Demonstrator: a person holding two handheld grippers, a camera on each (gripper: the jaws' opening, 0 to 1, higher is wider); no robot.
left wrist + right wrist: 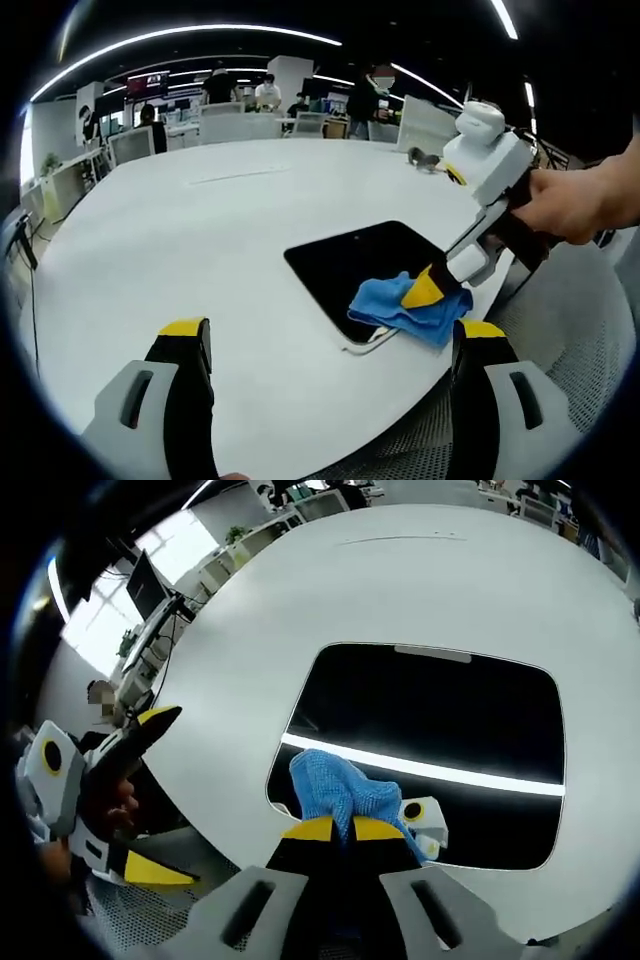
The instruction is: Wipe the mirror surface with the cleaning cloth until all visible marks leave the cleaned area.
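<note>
Mirror lies flat near the white bench edge, long axis across the right gripper view. Right gripper pinches the blue cloth on it; left gripper hangs wide open.

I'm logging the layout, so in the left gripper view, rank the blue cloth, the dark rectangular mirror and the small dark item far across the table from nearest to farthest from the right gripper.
1. Blue cleaning cloth, clamped in the right gripper.
2. Dark rectangular mirror, lying flat directly beneath the cloth.
3. Small dark item, far across the white table.
</note>
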